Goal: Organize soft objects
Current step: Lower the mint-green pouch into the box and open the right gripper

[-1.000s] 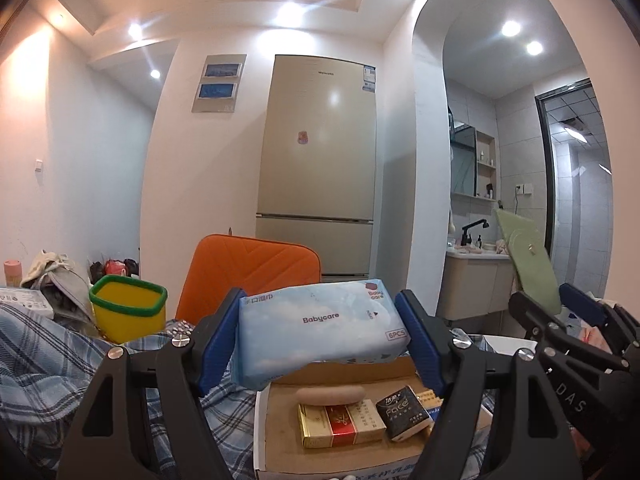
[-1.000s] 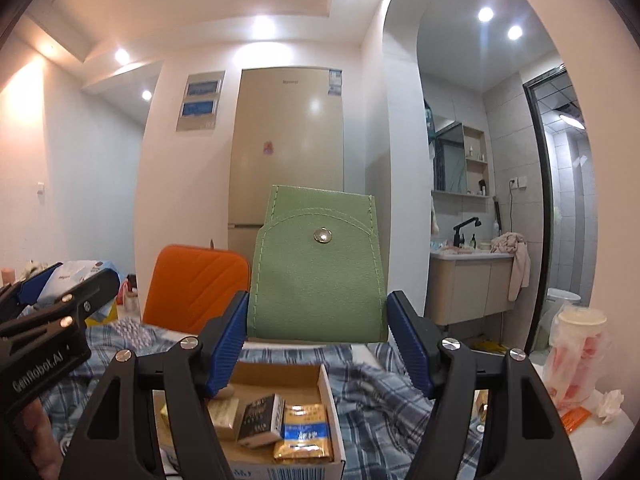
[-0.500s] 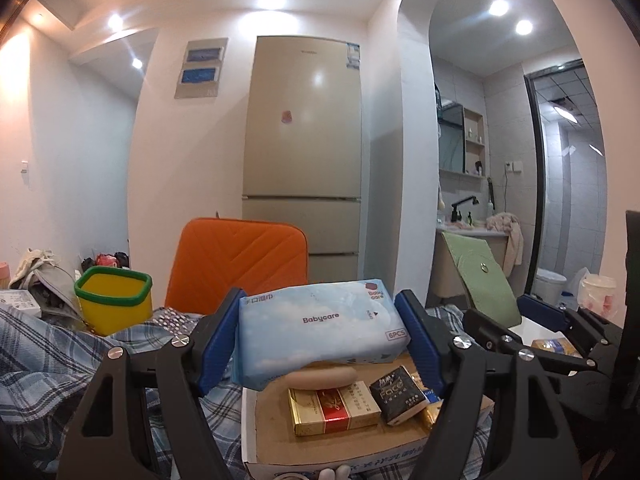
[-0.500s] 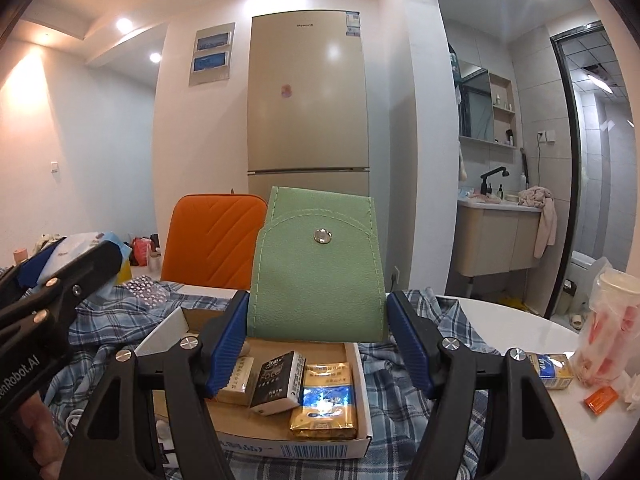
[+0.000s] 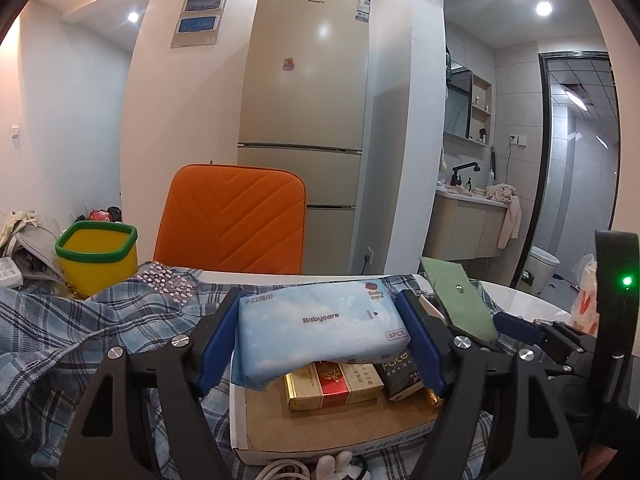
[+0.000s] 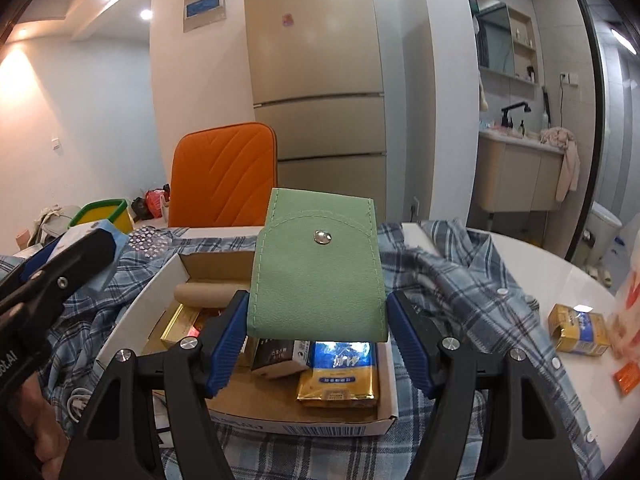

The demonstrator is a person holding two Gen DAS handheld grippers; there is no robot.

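Observation:
My left gripper point(image 5: 320, 340) is shut on a light blue Babycare tissue pack point(image 5: 320, 326) and holds it just above an open cardboard box point(image 5: 340, 424). My right gripper point(image 6: 316, 328) is shut on a green snap pouch point(image 6: 316, 276) and holds it over the same box point(image 6: 248, 404). The pouch also shows in the left wrist view point(image 5: 460, 304), at the right. The box holds cigarette packs point(image 5: 332, 386) and a beige roll point(image 6: 202, 294). The left gripper point(image 6: 52, 276) shows at the left edge of the right wrist view.
The box lies on a blue plaid shirt point(image 6: 460, 280) spread over a white round table point(image 6: 540, 264). A yellow bin with a green rim point(image 5: 98, 256) stands at the left. An orange chair back point(image 5: 232, 216) stands behind. A gold pack point(image 6: 580, 330) lies at the right.
Both grippers have come down and tilted toward the box with their objects still held. The box now sits closer under the pack and the pouch.

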